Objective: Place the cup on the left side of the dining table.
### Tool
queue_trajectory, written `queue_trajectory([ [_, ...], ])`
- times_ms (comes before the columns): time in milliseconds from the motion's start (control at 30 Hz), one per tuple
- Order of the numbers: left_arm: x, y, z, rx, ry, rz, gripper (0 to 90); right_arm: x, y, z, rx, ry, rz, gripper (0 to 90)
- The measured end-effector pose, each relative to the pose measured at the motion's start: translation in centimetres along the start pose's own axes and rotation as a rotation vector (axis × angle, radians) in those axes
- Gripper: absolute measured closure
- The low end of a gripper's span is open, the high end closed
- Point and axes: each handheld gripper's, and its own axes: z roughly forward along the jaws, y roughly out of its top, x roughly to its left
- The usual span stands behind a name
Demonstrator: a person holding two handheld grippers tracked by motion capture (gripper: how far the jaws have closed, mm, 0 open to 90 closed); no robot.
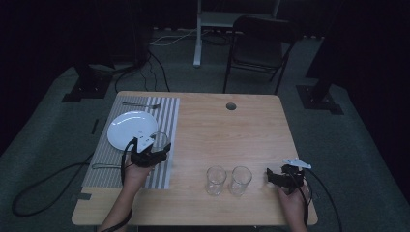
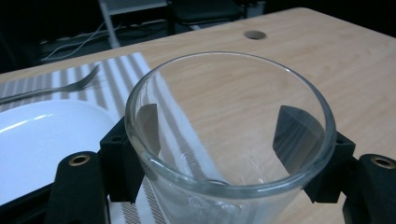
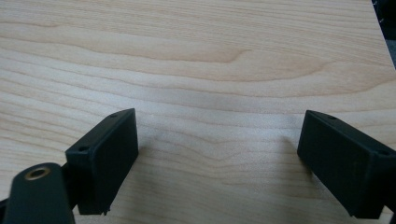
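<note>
A clear drinking glass (image 2: 233, 185) stands upright between the two black jaws of my left gripper (image 2: 224, 131), one jaw pressed against each side of its wall. In the high view this glass (image 1: 160, 139) is at the right edge of the striped placemat (image 1: 169, 116), just right of the white plate (image 1: 130, 128), with my left gripper (image 1: 157, 149) shut on it. My right gripper (image 1: 271, 177) rests low over bare wood near the table's front right, jaws wide apart. Between its fingers (image 3: 105, 158) lies nothing but the tabletop.
Two more empty glasses (image 1: 215, 180) (image 1: 241, 180) stand side by side near the front edge, left of my right gripper. A fork (image 1: 141, 104) lies at the placemat's far end, another utensil (image 1: 104, 166) near its front. A cable hole (image 1: 231, 106) and a chair (image 1: 261, 46) lie beyond.
</note>
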Motion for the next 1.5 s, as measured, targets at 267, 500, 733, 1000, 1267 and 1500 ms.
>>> queue_trajectory([
  [267, 1.3, -0.6, 0.9, 0.007, 0.018, -0.028, 29.5, 0.0, 0.0, 0.0, 0.0, 0.0, -0.002, 11.9],
  [500, 1.8, -1.4, 1.5, 0.051, 0.051, -0.005, 29.5, 0.0, 0.0, 0.0, 0.0, 0.0, -0.002, 11.9],
  [733, 2.3, -2.3, 1.7, 0.057, 0.047, -0.034, 29.5, 0.0, 0.0, 0.0, 0.0, 0.0, -0.002, 11.9],
  [1000, 2.7, -2.2, 1.5, 0.085, 0.021, -0.036, 29.4, 0.0, 0.0, 0.0, 0.0, 0.0, -0.001, 11.9],
  [1267, 3.0, -2.2, 1.4, 0.079, -0.009, -0.074, 27.4, 0.0, 0.0, 0.0, 0.0, 0.0, -0.002, 11.9],
  [1500, 2.3, -2.1, 1.1, 0.083, 0.053, -0.039, 9.8, 0.0, 0.0, 0.0, 0.0, 0.0, -0.001, 11.9],
])
